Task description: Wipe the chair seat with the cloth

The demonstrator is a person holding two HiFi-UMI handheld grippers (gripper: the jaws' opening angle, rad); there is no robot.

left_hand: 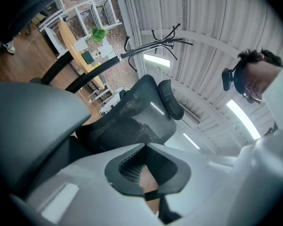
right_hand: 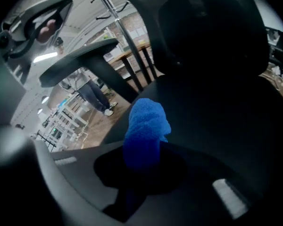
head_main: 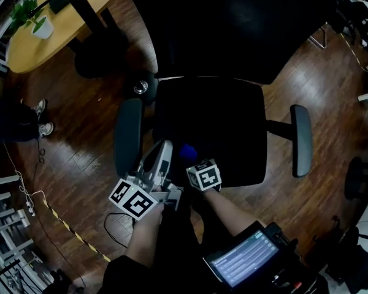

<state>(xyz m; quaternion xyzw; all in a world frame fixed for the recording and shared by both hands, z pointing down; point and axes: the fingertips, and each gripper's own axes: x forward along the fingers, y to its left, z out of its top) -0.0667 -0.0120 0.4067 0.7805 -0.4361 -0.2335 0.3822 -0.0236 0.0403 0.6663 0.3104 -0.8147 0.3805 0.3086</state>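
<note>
We hold the small bright-blue terry cloth (right_hand: 144,131) clamped in our right claw (head_main: 192,159), bunched into a wad that pokes out beyond the jaws. It sits at the near left corner of the black padded chair seat (head_main: 224,127), touching it or just above it; we cannot tell which. Most of the seat lies far and right of the cloth. Our left claw (head_main: 164,150) has its jaws together on nothing and hangs just beside the grey left armrest (head_main: 127,136), between it and the seat edge.

The cloth looks soft, light and limp, so it will likely fold and drag rather than slide. A grip on the bunched middle, as here, seems right to us, since it leaves a free pad of fabric ahead of the jaws to meet the seat. We judge light downward pressure is enough; with more, the hard jaw tips could scrape the upholstery. The chair may swivel on the dark wood floor (head_main: 80,146), and our empty left claw could steady the armrest.
</note>
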